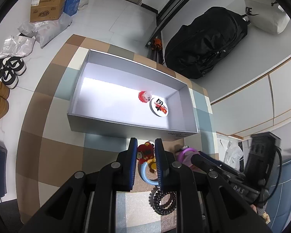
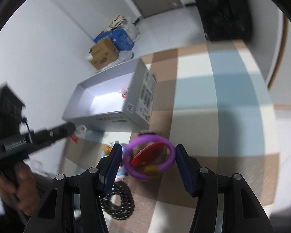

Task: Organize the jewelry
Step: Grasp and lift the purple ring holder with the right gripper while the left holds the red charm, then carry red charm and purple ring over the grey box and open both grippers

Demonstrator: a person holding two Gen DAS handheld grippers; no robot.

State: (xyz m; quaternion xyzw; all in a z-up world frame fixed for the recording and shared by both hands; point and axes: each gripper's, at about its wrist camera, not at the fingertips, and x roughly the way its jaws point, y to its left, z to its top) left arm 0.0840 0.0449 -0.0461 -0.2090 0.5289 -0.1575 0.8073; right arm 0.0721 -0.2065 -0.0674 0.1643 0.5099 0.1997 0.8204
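Note:
My left gripper is shut on a red cartoon charm just above the chequered table, in front of the open grey box. The box holds a red-and-clear trinket and a white round badge. My right gripper is shut on a purple bracelet with a gold clasp, its pads against both sides of the ring. A red disc shows through that ring. A black beaded bracelet and a light blue ring lie on the cloth below the grippers.
A black backpack stands past the table's far right corner. Cardboard boxes, plastic bags and shoes lie on the floor to the left. A hand grips the left tool's handle.

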